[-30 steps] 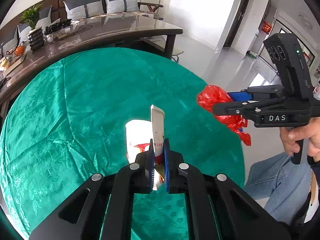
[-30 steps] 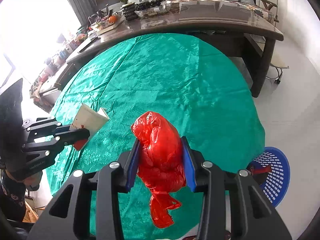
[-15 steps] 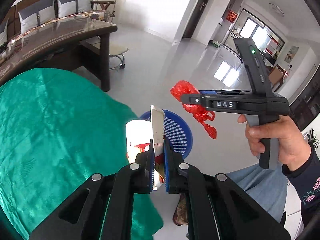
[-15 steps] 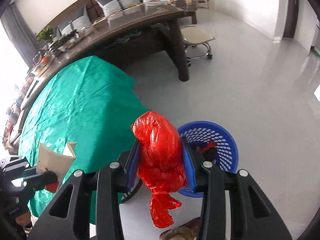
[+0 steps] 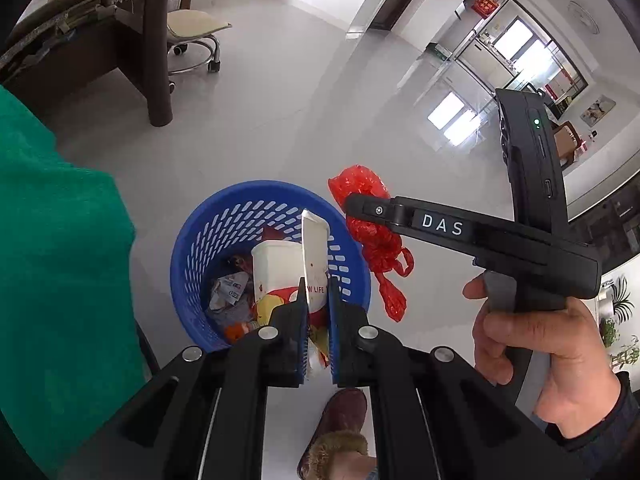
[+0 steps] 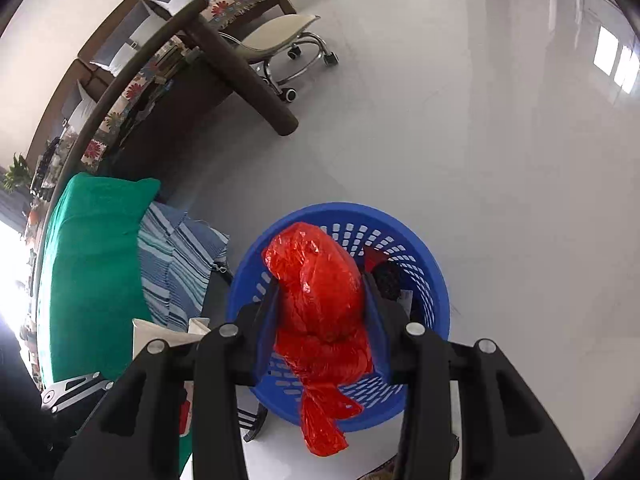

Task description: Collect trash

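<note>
My left gripper [image 5: 319, 300] is shut on a white and red paper carton [image 5: 292, 268] and holds it above the blue perforated trash basket [image 5: 192, 256] on the floor. The basket holds several scraps of trash [image 5: 230, 292]. My right gripper [image 6: 320, 280] is shut on a crumpled red plastic bag [image 6: 316, 292] and hangs over the same basket [image 6: 432, 280]. In the left wrist view the right gripper [image 5: 360, 204] holds the red bag [image 5: 372, 232] just past the basket's right rim. The carton's top [image 6: 160, 332] shows at the lower left of the right wrist view.
The green-clothed table [image 5: 52, 240] is on the left, close to the basket. A dark wooden table leg [image 6: 248, 80] and a wheeled stool [image 6: 288, 36] stand further back. The floor is glossy white tile. A shoe [image 5: 340, 420] is just below the basket.
Both grippers have swung from over the green table to above the blue basket on the floor, each still shut on its item. The basket is now closer and directly below.
</note>
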